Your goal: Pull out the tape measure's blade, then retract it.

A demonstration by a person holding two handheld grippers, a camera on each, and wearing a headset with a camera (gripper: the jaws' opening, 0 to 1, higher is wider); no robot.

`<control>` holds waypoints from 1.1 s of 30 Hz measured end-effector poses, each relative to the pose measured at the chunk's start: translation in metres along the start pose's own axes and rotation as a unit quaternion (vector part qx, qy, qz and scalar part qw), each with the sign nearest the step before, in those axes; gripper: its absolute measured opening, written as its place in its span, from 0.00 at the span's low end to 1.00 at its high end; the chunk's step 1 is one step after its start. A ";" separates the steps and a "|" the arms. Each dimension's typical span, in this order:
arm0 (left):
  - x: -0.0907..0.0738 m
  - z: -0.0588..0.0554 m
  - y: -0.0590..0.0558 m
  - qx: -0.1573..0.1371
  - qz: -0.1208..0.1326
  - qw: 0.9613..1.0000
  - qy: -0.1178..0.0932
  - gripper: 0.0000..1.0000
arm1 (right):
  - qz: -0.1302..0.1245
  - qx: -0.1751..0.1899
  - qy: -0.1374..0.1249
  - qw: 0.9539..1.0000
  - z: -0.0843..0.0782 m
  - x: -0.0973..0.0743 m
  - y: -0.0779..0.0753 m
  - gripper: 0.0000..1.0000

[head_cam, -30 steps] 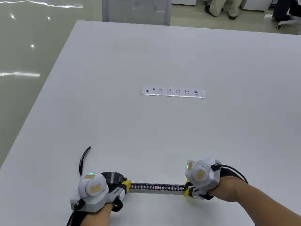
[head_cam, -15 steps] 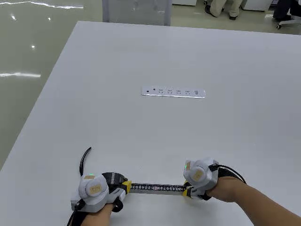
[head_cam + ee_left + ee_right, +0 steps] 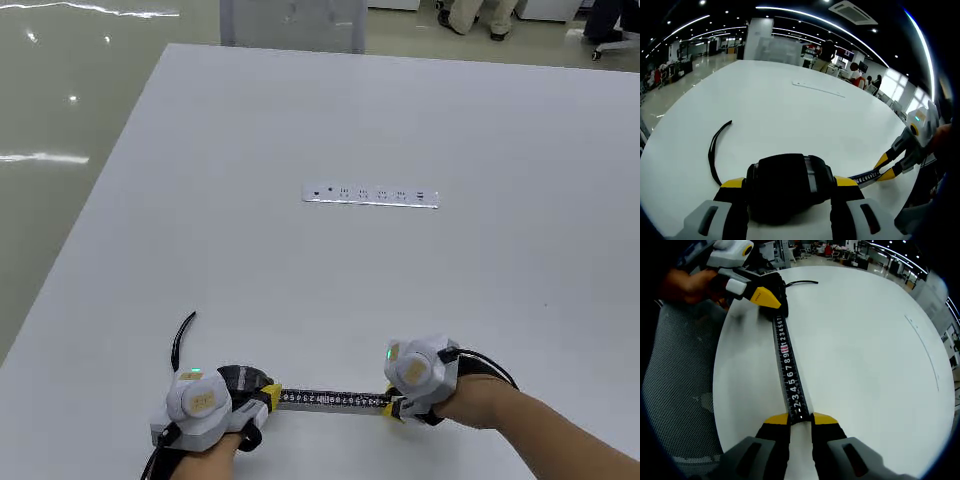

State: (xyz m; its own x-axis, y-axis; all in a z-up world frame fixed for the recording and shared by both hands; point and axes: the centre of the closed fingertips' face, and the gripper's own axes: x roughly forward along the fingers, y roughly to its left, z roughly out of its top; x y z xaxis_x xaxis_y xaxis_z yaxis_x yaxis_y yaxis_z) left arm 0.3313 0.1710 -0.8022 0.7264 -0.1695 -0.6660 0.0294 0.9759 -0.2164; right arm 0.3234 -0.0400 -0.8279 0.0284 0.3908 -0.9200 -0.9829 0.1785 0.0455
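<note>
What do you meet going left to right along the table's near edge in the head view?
Strap → left claw, gripping the case → blade → right claw

This is a large open-plan lab or office hall. A wide white worktable carries a white power strip, with glossy pale floor to its left. At the far end, people stand among desks under long ceiling light strips and an air vent.
</note>
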 end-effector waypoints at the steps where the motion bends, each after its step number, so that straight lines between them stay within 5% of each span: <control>1: 0.000 0.000 0.000 0.000 0.000 1.000 0.000 0.63 | 0.000 -0.001 -0.001 1.000 0.001 0.001 0.000 0.15; 33: 0.000 0.000 0.000 -0.005 0.006 1.000 -0.002 0.63 | -0.004 -0.002 -0.010 1.000 0.019 0.007 0.001 0.15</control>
State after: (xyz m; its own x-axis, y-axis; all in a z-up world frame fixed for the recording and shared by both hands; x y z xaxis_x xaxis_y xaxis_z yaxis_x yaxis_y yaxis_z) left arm 0.3313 0.1710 -0.8024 0.7301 -0.1565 -0.6652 0.0137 0.9766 -0.2148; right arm 0.3260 -0.0203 -0.8273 0.0407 0.4075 -0.9123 -0.9832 0.1791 0.0362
